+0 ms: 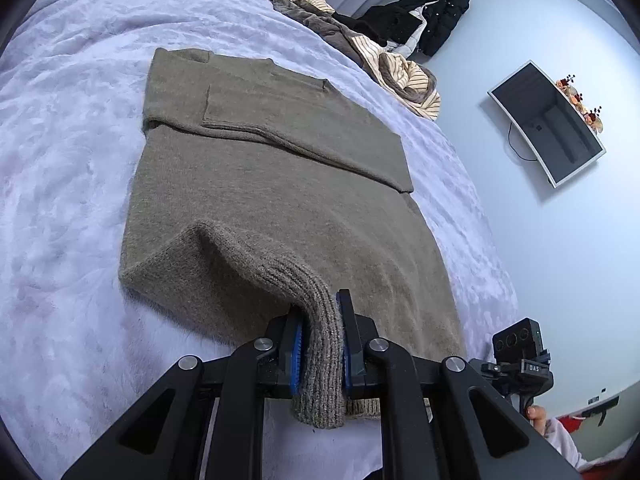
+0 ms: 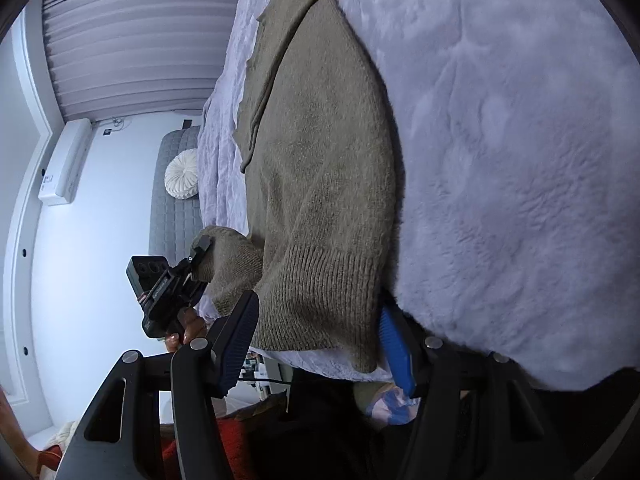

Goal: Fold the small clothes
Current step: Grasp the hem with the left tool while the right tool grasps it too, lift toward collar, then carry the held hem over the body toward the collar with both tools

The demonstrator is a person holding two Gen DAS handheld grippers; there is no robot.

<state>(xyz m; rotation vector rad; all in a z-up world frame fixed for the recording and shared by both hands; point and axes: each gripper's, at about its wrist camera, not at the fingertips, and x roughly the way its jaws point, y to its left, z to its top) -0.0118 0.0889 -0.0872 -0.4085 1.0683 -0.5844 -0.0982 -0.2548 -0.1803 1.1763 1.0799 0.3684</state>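
An olive-grey knit sweater (image 1: pixel 256 184) lies flat on a fluffy lavender bed cover (image 1: pixel 72 160), its sleeves folded across the chest. My left gripper (image 1: pixel 318 304) is shut on the ribbed hem (image 1: pixel 320 360), lifting that corner into a ridge. In the right wrist view the other hem corner (image 2: pixel 320 300) lies between the fingers of my right gripper (image 2: pixel 318 304). Its jaws stand apart, and the blue pad (image 2: pixel 394 352) is beside the fabric without squeezing it. The left gripper (image 2: pixel 200 254) shows there too, clamped on its corner and held by a hand (image 2: pixel 188 330).
A heap of striped and brown clothes (image 1: pixel 380 64) sits at the far bed edge, and a black jacket (image 1: pixel 444 12) hangs behind it. A monitor (image 1: pixel 548 124) is on the wall. A round white cushion (image 2: pixel 182 174) rests on a grey quilted seat (image 2: pixel 172 220) beyond the bed.
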